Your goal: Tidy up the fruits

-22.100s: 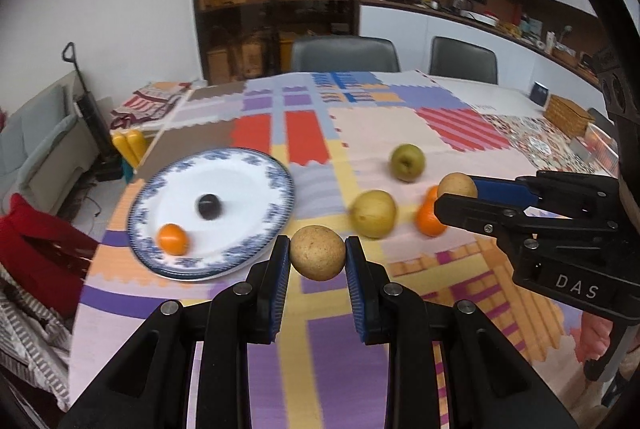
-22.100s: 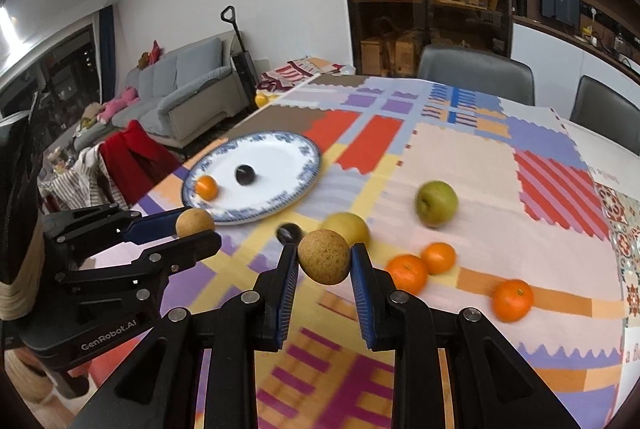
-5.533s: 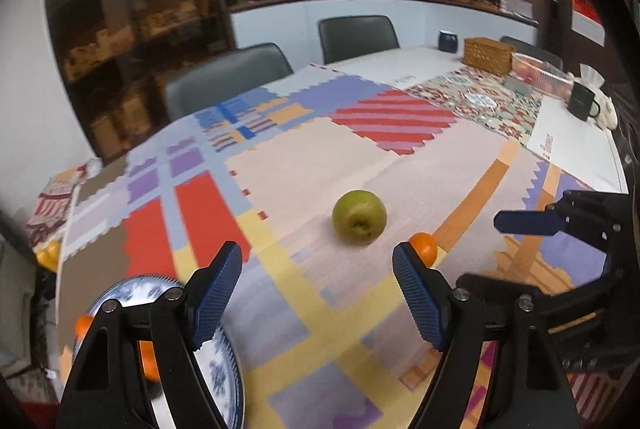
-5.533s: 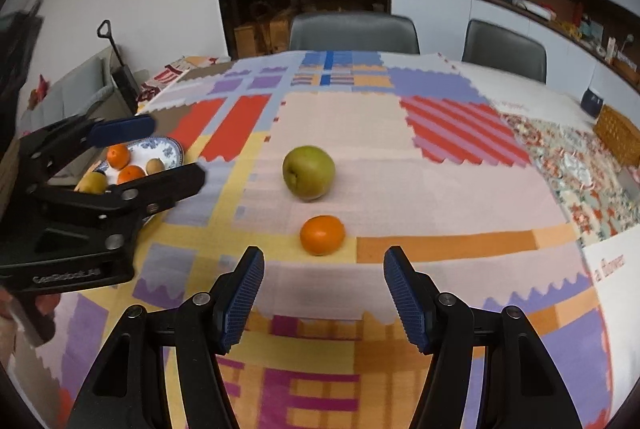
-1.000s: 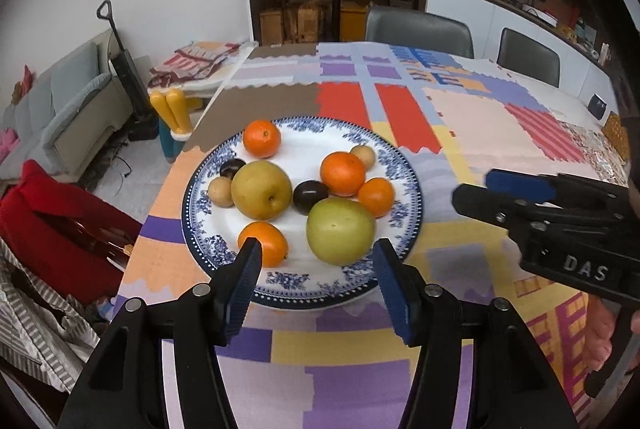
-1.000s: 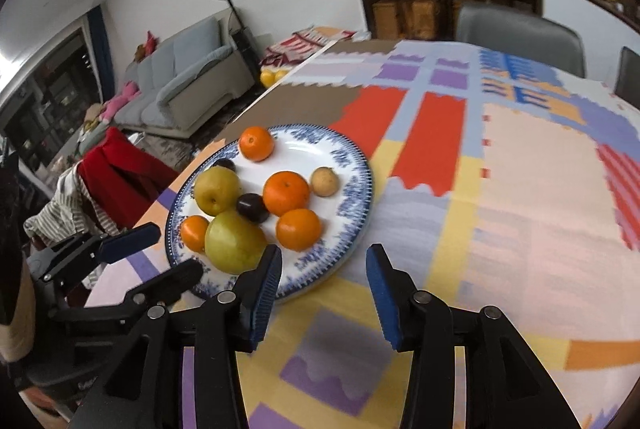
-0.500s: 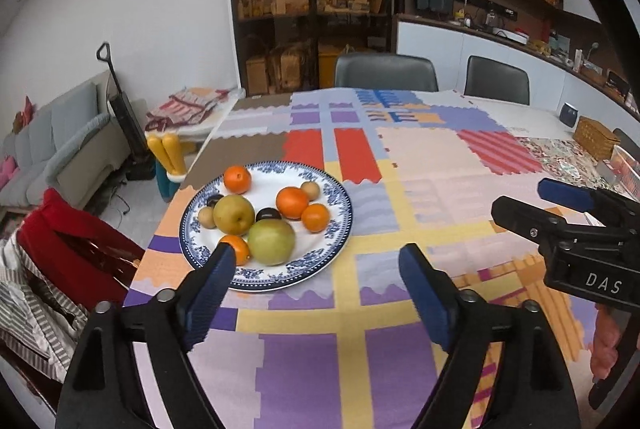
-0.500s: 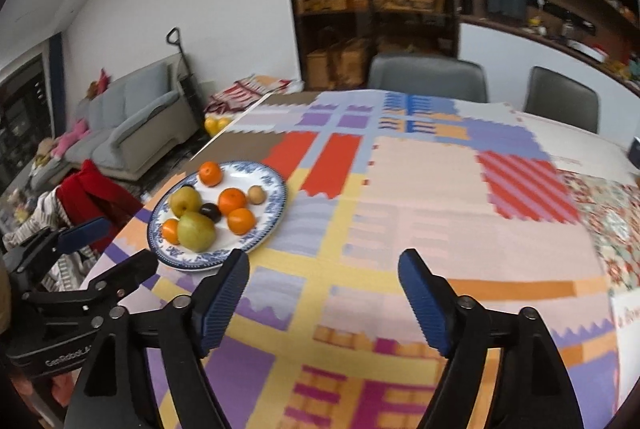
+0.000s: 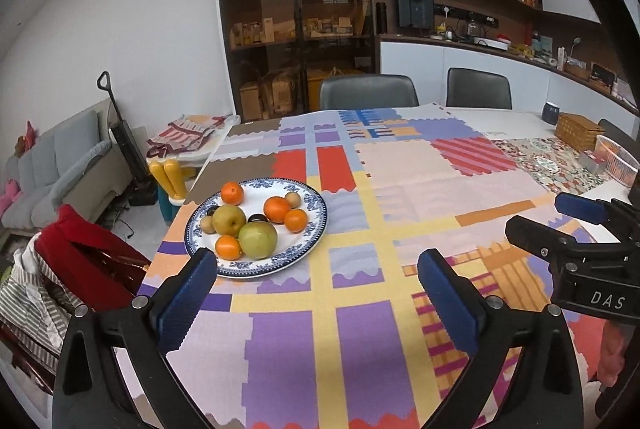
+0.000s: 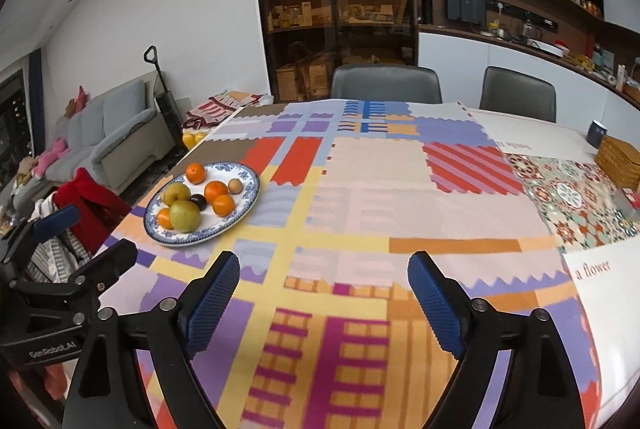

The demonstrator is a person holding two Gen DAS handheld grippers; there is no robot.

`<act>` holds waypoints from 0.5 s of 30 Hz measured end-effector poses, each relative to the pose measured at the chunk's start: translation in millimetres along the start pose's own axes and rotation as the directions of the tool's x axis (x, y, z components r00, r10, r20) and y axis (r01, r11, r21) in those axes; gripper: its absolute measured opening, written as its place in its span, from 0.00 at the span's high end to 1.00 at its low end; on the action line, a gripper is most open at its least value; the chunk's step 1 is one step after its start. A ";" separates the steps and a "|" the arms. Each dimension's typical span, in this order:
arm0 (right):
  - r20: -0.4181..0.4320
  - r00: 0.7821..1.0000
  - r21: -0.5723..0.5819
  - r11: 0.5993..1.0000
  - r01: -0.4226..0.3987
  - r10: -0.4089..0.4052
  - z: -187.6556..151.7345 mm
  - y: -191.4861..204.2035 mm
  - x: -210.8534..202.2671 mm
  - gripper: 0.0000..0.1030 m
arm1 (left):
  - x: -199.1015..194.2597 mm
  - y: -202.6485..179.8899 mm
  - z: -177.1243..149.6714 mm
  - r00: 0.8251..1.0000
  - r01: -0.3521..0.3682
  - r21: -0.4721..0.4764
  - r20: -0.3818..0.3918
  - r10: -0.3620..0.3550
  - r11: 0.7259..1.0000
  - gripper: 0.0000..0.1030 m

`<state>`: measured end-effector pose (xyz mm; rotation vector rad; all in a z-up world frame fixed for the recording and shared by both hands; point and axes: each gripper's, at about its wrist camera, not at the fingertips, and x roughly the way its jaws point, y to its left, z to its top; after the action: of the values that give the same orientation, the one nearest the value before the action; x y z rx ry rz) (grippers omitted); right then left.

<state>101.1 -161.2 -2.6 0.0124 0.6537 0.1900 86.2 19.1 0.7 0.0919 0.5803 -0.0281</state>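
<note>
From your left wrist camera, your left tongs stand wide apart with nothing between the blue pads; they have just been opening. The plate is your landmark: it sits on the patchwork cloth of the desk, beyond the left pad, whose tip covers a bit of the near rim. All the fruit lies on the plate. You can count four oranges, a green pear at the near side and a yellow pear left of it. A dark plum shows behind the green pear; a second dark fruit behind the yellow pear is mostly hidden. Two small brown fruits sit at the far-right and left edges of the heap; what kind they are is hard to tell. To the right of the plate, well apart from it, your right tongs enter, cut off by the frame edge, jaws apart.

From your right wrist camera, your right tongs are also spread and empty, having just been opening. The plate lies to the left beyond them, clear of both pads. Here the green pear hides part of one orange, and the left-side brown fruit is out of sight. Your left tongs reach in just left of the plate, partly cut off, jaws apart.
</note>
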 end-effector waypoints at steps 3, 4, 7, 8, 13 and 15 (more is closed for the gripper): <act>0.012 1.000 0.006 1.000 0.008 -0.008 -7.8 -2.2 -11.9 0.14 | -10.2 -4.4 -5.1 1.000 0.004 0.006 0.012 -0.004 1.000 0.00; 0.017 1.000 0.008 1.000 0.010 -0.011 -10.3 -3.0 -15.8 0.14 | -12.4 -5.0 -6.2 1.000 0.002 0.007 0.014 -0.002 1.000 0.00; 0.027 1.000 0.009 1.000 0.016 -0.016 -17.6 -3.5 -25.4 0.14 | -20.4 -7.2 -10.4 1.000 0.003 0.007 0.022 -0.003 1.000 0.00; 0.029 0.999 0.008 1.000 0.017 -0.017 -18.2 -3.5 -26.8 0.14 | -22.6 -7.8 -11.1 1.000 0.002 0.004 0.025 -0.002 1.000 0.00; 0.050 0.998 0.006 1.000 0.027 -0.028 -25.9 -3.4 -39.6 0.14 | -34.1 -10.9 -14.8 0.999 -0.006 0.006 0.045 0.006 1.000 0.00; 0.058 0.998 0.009 1.000 0.028 -0.028 -28.5 -4.1 -44.8 0.14 | -37.6 -12.4 -16.4 0.999 -0.009 0.007 0.050 0.008 1.000 0.00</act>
<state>49.8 -174.7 1.5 0.0168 0.5964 0.1595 45.3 8.4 6.7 0.1002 0.5303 -0.0242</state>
